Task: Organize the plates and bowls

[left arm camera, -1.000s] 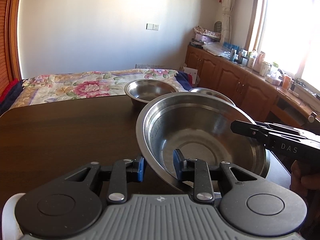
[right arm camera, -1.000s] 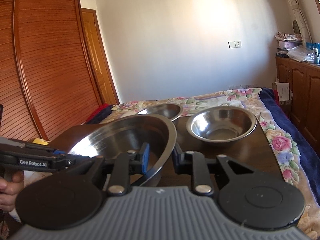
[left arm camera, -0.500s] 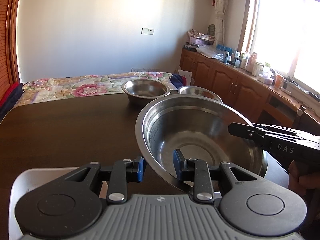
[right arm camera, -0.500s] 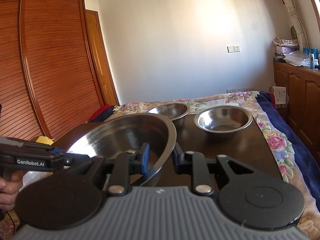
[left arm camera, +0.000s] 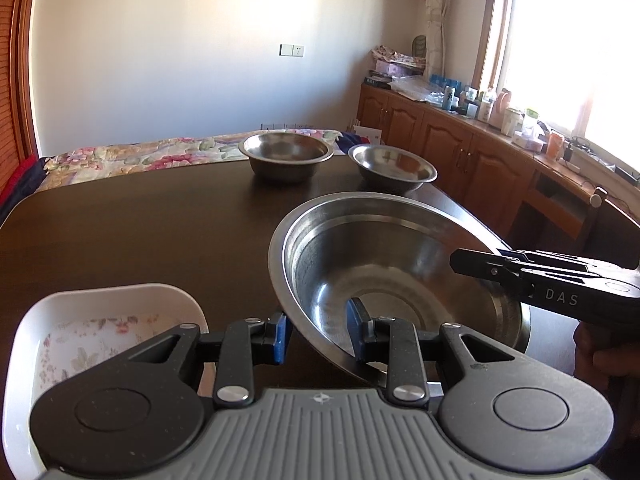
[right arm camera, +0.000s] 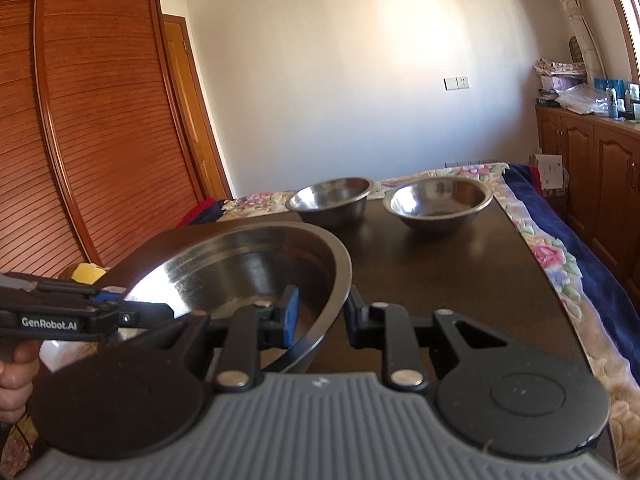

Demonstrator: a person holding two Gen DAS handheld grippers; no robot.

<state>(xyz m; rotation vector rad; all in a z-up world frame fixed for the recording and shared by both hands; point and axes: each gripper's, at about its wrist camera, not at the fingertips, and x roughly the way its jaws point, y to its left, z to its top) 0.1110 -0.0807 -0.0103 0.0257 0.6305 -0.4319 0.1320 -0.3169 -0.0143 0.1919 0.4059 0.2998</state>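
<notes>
Large steel bowl [left arm camera: 400, 276] tilted above the tabletop [left arm camera: 140, 232], opposite rims clamped in my left jaws and right jaws

home bedroom: bed [left arm camera: 132, 152], wardrobe [right arm camera: 100, 120]

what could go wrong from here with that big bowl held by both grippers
1. The big bowl is tilted and held only at its thin rim by the left gripper and the right gripper; smooth steel could slip out.
2. The white dish sits just below and left of the bowl; lowering carelessly may knock it.
3. The two small bowls stand near the table's far edge, so a push could send them off.
</notes>
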